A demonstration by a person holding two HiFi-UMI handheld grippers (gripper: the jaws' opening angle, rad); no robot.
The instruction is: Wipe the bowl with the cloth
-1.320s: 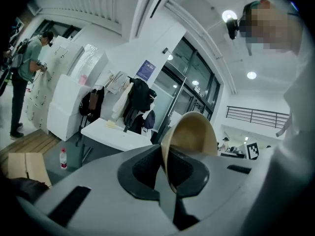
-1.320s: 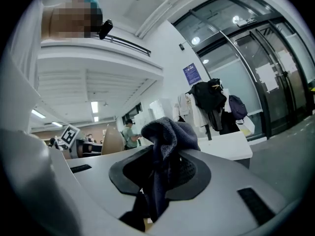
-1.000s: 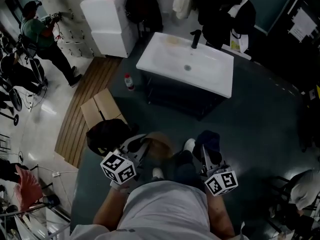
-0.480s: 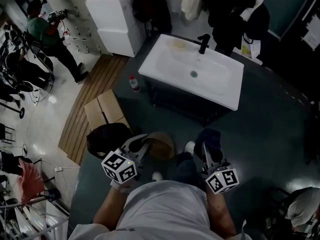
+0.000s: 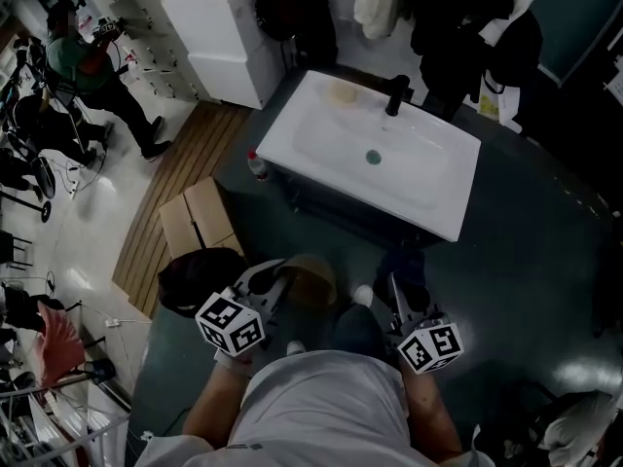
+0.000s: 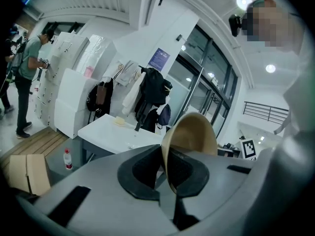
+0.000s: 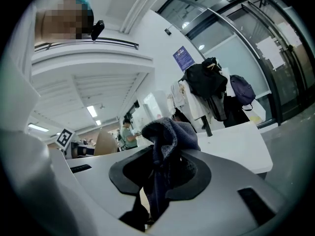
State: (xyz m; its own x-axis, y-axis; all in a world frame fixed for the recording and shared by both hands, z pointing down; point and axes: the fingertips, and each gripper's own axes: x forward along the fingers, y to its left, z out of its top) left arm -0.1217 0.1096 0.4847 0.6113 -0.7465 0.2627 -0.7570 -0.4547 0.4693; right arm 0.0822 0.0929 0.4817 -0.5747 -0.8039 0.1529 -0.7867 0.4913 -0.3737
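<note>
My left gripper (image 5: pixel 275 285) is shut on the rim of a tan bowl (image 5: pixel 309 281), which it holds on edge; in the left gripper view the bowl (image 6: pixel 189 136) stands upright between the jaws of the left gripper (image 6: pixel 166 168). My right gripper (image 5: pixel 399 288) is shut on a dark blue cloth (image 5: pixel 404 267); in the right gripper view the cloth (image 7: pixel 169 136) bunches up out of the jaws of the right gripper (image 7: pixel 158 173). Both grippers are held close to the person's body, above the dark floor, short of the white sink (image 5: pixel 370 152). Bowl and cloth are apart.
The white sink top carries a black tap (image 5: pixel 395 93) and a yellowish sponge (image 5: pixel 342 90). A small bottle (image 5: pixel 255 163), a cardboard box (image 5: pixel 200 219) and a black bag (image 5: pixel 201 276) lie on the floor at the left. A person (image 5: pixel 86 64) stands by lockers far left.
The head view has shifted a little, so the sink sits slightly lower and nearer. Both grippers keep the same hold on bowl and cloth.
</note>
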